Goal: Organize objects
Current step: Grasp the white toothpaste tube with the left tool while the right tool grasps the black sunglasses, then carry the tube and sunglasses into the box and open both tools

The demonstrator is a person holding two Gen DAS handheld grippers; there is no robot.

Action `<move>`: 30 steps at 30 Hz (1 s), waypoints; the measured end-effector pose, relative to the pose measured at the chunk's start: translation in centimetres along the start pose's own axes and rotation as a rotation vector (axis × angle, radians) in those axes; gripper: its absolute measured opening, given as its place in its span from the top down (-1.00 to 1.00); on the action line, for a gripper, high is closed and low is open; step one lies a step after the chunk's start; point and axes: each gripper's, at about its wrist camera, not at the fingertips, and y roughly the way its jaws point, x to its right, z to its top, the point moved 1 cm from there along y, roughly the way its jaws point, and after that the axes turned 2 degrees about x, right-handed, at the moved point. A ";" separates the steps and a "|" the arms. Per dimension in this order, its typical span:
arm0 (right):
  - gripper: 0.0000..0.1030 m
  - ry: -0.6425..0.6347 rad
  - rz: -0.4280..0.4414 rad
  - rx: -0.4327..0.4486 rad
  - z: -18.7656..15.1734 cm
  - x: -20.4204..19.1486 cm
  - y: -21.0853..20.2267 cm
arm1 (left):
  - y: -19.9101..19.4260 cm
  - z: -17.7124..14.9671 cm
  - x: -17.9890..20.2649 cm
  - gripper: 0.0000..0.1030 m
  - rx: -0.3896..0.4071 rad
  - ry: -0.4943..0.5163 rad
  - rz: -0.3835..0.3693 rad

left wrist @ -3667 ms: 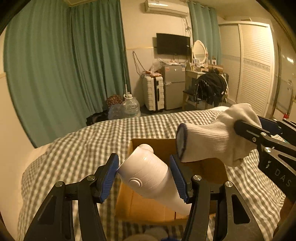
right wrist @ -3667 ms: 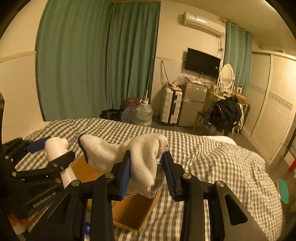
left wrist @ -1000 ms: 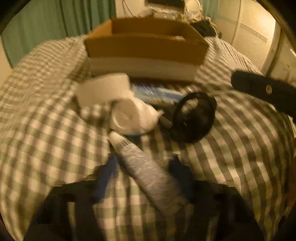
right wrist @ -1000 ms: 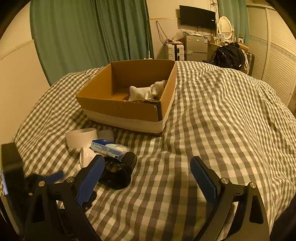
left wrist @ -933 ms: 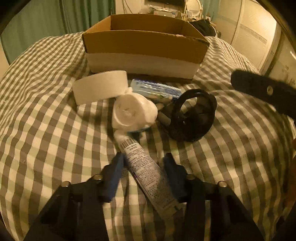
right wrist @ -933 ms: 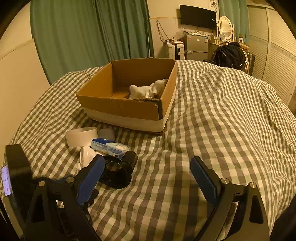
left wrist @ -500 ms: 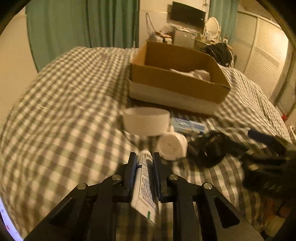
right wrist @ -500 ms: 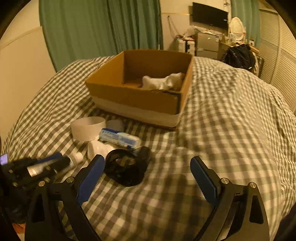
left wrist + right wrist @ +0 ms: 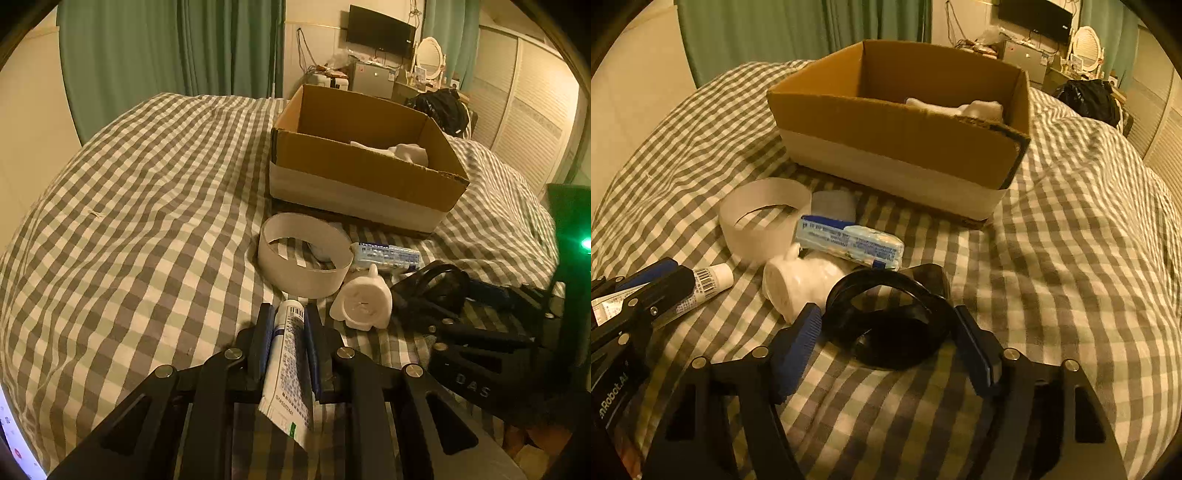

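Left gripper [image 9: 287, 332], low centre of its view, is clamped on a tube [image 9: 289, 354]; right gripper [image 9: 886, 343] is spread wide around a black ring [image 9: 886, 317] at lower centre, pads not yet touching it. To do this well, I judge the right should close evenly on the ring's sides before lifting, while the left carries the tube clear over the box [image 9: 901, 122] rim in the upper frame. White with small print and a barcode, the tube points cap-first toward the box.
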 end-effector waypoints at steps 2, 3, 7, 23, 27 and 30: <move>-0.28 -0.001 -0.013 0.024 0.0 0.0 -1.0 | -0.2 0.2 0.1 0.67 0.006 0.003 0.001; -0.28 -0.005 -0.017 0.036 0.0 0.0 -1.4 | -0.3 0.2 0.1 0.67 0.009 0.006 0.000; -0.27 -0.018 -0.023 0.092 0.5 -0.1 -3.7 | -1.0 1.0 0.4 0.68 0.017 0.005 -0.038; -0.27 -0.078 -0.048 0.343 7.9 1.7 -12.6 | -3.8 11.5 2.6 0.68 0.164 0.061 -0.101; -0.27 -0.082 -0.035 0.383 11.1 2.2 -13.4 | -3.4 15.1 3.5 0.68 0.191 0.074 -0.134; -0.27 -0.071 -0.024 0.406 14.1 3.2 -13.3 | -2.7 17.4 4.3 0.68 0.227 0.105 -0.130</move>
